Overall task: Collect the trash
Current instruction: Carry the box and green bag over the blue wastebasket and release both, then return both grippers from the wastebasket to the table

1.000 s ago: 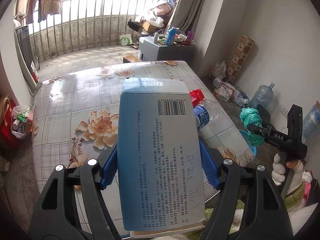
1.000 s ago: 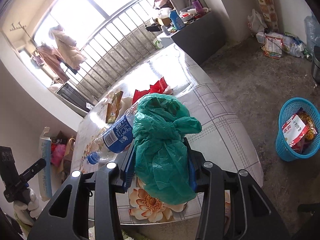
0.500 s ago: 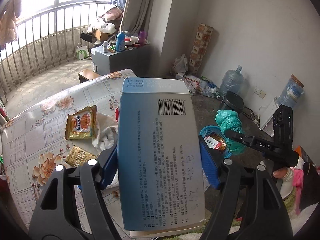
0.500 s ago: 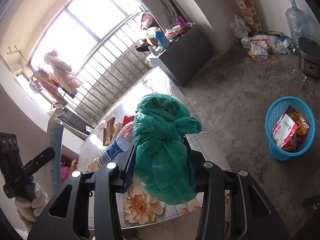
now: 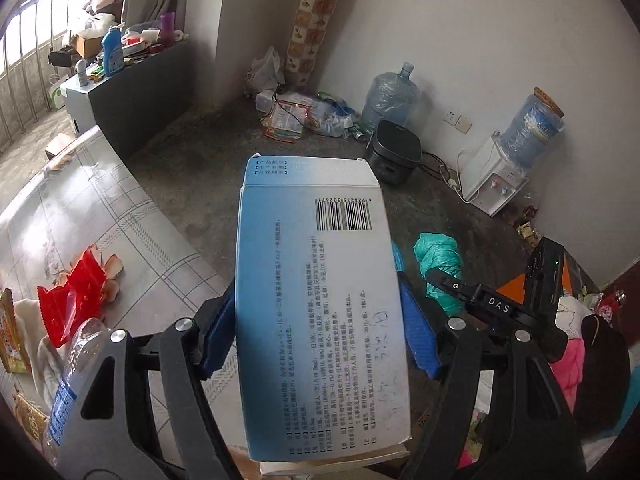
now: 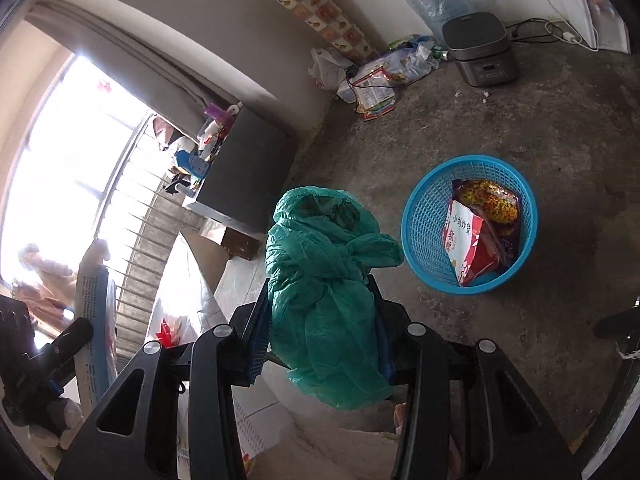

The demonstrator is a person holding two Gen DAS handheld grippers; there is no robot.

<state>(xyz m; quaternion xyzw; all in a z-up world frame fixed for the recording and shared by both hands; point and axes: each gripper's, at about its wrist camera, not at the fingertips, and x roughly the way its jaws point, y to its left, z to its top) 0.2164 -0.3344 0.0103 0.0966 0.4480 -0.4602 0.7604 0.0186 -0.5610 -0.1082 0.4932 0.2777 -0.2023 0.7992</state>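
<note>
over bare concrete floor, left fingers clamp blue carton, right fingers clamp green bag.

Ahead of the fingers, by the far wall, a dark rice cooker sits on the concrete floor just in front of a big empty water jug, with a patterned column standing in the corner to their left. Off to the right of the fingers a white water dispenser carries a blue bottle, below a wall socket. Far to the left, a grey cabinet is crowded with bottles, a blue detergent bottle among them.
</note>
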